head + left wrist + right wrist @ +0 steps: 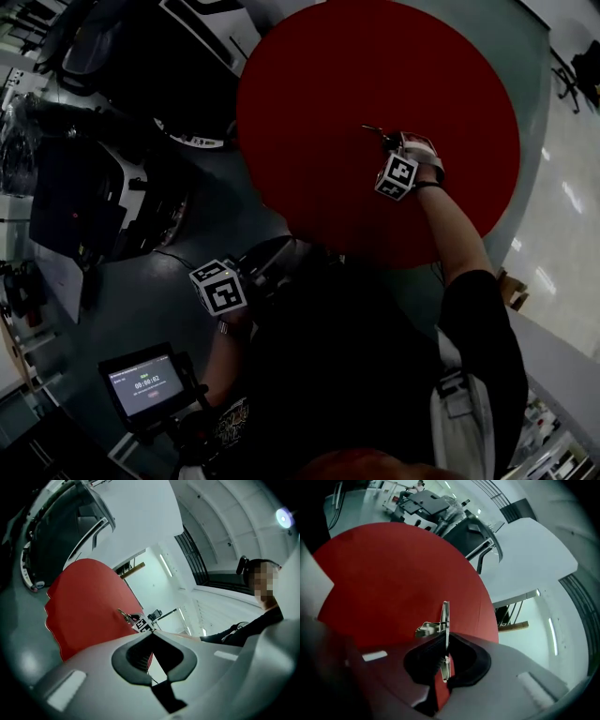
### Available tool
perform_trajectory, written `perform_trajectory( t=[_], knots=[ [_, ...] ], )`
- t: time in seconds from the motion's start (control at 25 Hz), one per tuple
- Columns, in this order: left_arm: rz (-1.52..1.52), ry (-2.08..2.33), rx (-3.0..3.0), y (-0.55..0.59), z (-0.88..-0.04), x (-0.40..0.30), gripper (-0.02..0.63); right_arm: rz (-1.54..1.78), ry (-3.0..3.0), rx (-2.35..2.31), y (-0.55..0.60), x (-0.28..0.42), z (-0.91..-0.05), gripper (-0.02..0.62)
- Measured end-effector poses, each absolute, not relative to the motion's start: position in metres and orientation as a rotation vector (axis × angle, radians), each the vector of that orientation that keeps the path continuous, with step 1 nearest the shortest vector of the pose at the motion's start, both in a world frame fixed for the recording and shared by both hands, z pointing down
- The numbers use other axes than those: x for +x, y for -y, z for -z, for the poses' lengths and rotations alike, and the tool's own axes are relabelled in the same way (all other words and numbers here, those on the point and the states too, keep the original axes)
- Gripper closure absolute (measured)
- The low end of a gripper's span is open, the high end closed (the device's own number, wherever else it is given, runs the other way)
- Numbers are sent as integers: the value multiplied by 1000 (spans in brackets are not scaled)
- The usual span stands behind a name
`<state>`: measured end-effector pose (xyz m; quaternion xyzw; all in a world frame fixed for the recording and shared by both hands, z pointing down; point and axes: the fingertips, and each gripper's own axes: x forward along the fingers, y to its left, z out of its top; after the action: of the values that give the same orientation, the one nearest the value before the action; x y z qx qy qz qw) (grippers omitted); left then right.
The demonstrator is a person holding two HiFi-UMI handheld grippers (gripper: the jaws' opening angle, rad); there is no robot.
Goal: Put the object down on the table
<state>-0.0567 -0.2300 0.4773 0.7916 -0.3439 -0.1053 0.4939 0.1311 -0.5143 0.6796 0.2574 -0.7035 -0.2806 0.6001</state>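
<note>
A round red table [375,84] fills the upper middle of the head view. Over its near right part my right gripper [382,142] is shut on a small flat metal tool [373,132]. In the right gripper view the thin tool [446,618] stands edge-on between the jaws of the right gripper [446,638], sticking out over the red table [393,569], with a small knob to its left. My left gripper [269,262] hangs off the table by the person's body. Seen from its own camera, the left gripper [152,633] has its tips together and holds nothing.
Dark machines [103,187] stand on the grey floor left of the table. A small screen on a stand [145,382] is at the lower left. A person's dark sleeve [243,625] shows at the right of the left gripper view. Beyond the table stands dark equipment [440,508].
</note>
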Motion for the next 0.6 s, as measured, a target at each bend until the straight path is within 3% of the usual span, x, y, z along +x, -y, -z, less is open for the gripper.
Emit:
perform_trajectory(
  t=[0.48,0.6],
  knots=[
    [232,832,1887,246,-481,-71,588,707,1587,628,509,127,-710,565],
    [207,808,1904,240,-485,-73,588,681,1600,686,501,127,-705,481]
  ],
)
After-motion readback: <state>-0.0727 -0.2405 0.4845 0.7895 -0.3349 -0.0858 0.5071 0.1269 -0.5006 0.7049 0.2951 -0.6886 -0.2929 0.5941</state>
